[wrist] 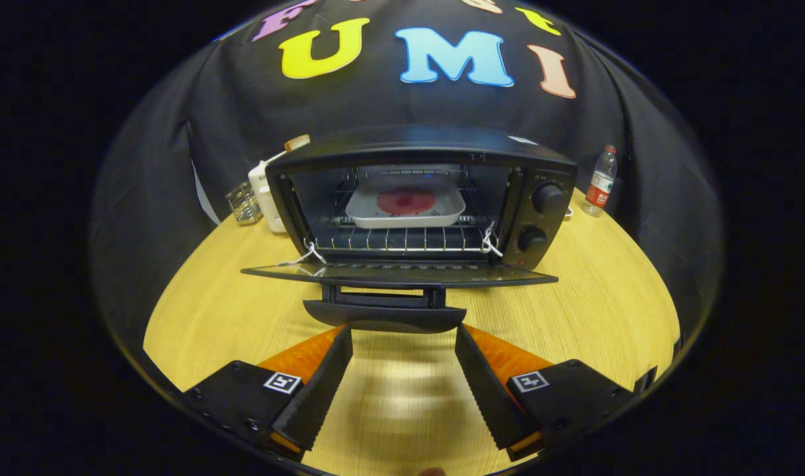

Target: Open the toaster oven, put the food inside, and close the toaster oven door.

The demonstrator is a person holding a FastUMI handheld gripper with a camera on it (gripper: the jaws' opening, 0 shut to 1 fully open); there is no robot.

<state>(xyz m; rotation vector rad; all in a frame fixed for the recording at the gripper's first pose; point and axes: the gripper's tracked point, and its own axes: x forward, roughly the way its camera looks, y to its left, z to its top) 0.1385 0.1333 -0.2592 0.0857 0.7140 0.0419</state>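
While the toaster oven (422,198) stands toward the table's (607,311) far edge with its tray of food (405,206) on the rack, the released, empty gripper (402,377) faces the lowered door's (399,274) handle (383,317), likely a stiff, light, smooth hold.
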